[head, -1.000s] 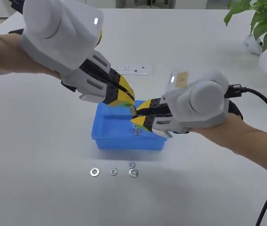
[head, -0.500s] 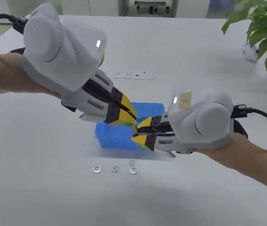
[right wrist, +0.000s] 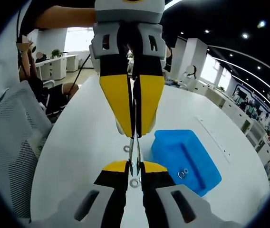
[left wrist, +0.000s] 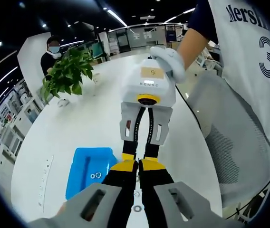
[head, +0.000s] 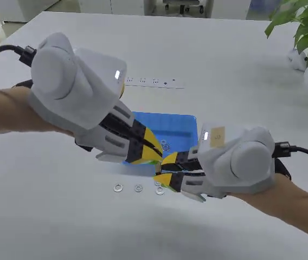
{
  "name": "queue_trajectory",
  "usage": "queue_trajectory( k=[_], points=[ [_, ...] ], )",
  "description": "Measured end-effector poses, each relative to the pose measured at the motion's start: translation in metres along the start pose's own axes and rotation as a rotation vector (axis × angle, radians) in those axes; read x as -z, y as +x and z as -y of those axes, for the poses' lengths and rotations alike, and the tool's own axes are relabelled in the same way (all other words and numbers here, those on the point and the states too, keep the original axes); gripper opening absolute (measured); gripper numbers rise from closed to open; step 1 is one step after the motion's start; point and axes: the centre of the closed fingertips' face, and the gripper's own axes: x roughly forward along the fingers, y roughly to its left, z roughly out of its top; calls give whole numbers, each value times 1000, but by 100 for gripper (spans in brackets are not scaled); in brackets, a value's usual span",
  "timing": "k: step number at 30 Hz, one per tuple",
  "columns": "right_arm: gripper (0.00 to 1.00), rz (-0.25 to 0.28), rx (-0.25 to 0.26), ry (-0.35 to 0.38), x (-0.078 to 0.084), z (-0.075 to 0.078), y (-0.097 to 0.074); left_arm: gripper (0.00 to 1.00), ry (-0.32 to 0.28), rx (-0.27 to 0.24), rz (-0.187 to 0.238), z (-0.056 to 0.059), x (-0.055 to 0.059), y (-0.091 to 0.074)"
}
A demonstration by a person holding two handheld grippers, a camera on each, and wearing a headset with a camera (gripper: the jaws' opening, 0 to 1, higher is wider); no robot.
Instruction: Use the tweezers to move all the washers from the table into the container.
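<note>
your left gripper (head: 147, 154) and right gripper (head: 162, 171) meet nose to nose over the near edge of the container (head: 170, 125). in the right gripper view the left gripper's yellow jaws are pressed together on the tweezers (right wrist: 134, 152), which run down from them and end between your right gripper's own jaws. those right jaws are drawn close on either side of the tweezers' end, but you cannot tell whether they actually pinch it. a loose row of washers (head: 138, 188) lies on the table (head: 62, 216) just in front of the container, with the rightmost ones under the right gripper's jaws. one washer sits just below the tweezers' end in the right gripper view. two more washers lie inside the container, near its front wall.
</note>
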Motion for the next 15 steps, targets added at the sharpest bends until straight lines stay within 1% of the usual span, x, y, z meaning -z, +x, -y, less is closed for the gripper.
queue_trajectory(
  k=[2,4,7,11,15],
  points=[
    [11,-4,-8,11,2,-3,3,5,-7,4,-6,2,5,1],
    [11,-3,-19,15,5,-8,6,5,-28,8,-6,4,9,2],
    [11,-6,-29,23,8,-10,10,5,-38,14,-5,6,13,4],
    [11,-11,-29,50,15,-9,12,5,-61,5,7,4,16,11],
    [11,-13,-25,64,19,-7,11,5,-69,8,16,0,15,16]
  ],
)
